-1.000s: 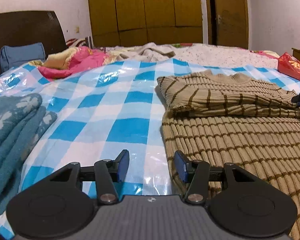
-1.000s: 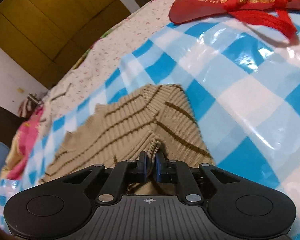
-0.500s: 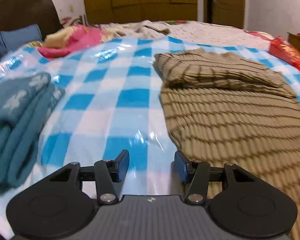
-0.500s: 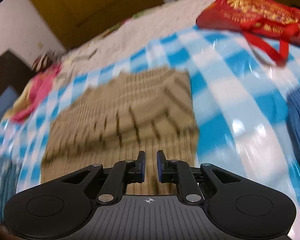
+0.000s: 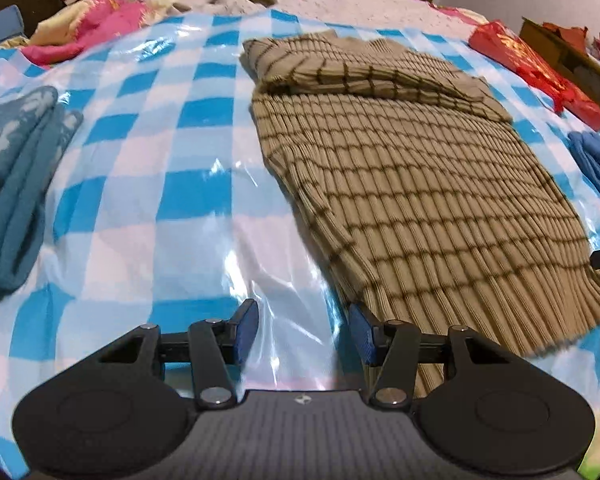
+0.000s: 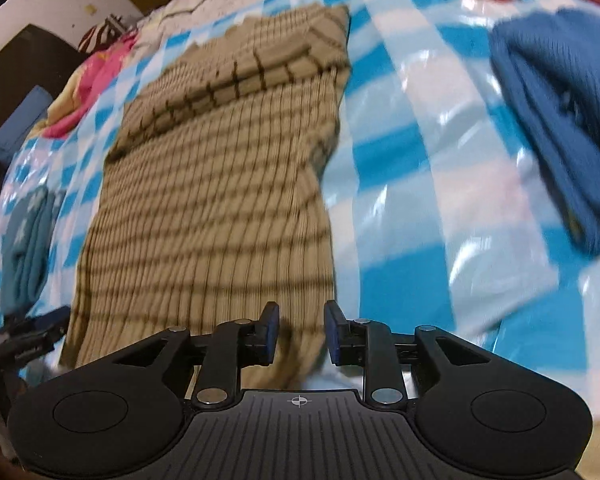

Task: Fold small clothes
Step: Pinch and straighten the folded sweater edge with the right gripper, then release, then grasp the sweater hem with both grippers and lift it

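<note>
Sweater (image 6: 220,184) just beyond right gripper (image 6: 300,332)

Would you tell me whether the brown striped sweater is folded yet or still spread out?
Partly folded: the brown striped sweater has its top part turned down over the body, while the body lies spread flat on the checked sheet.

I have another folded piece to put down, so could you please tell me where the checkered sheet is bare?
Bare sheet lies between the teal folded garment and the brown striped sweater. A narrower strip separates the sweater from the blue garment. The far edge is crowded by pink bedding and a red bag.
</note>
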Demonstrator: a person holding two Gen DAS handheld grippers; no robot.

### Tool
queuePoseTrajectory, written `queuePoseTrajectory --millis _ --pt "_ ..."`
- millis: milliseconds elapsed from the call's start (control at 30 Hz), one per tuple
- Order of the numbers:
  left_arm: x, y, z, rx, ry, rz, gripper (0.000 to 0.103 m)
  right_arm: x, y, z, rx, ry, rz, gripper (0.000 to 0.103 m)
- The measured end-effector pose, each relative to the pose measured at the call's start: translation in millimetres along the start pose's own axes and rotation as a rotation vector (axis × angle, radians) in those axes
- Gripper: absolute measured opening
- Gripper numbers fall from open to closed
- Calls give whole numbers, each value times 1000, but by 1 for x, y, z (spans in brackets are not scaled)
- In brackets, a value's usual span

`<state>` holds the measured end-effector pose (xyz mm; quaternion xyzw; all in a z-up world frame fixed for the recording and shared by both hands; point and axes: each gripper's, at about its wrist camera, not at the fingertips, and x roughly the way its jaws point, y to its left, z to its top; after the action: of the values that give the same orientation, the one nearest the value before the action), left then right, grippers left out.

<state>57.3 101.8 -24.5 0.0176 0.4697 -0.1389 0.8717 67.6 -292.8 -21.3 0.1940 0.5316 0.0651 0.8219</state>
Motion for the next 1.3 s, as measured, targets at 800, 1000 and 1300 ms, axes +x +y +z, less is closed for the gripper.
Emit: queuePoseTrajectory --millis 800,1000,1300 --pt "-25 -14 7 -133 -18 -210 60 -5 -2 -15 -5 52 77 23" --pt "4 -36 6 -41 59 -25 60 -1 -2 -15 -1 55 81 23" --pt "-8 -11 2 -130 85 -25 23 -2 -12 -14 43 62 121 8"
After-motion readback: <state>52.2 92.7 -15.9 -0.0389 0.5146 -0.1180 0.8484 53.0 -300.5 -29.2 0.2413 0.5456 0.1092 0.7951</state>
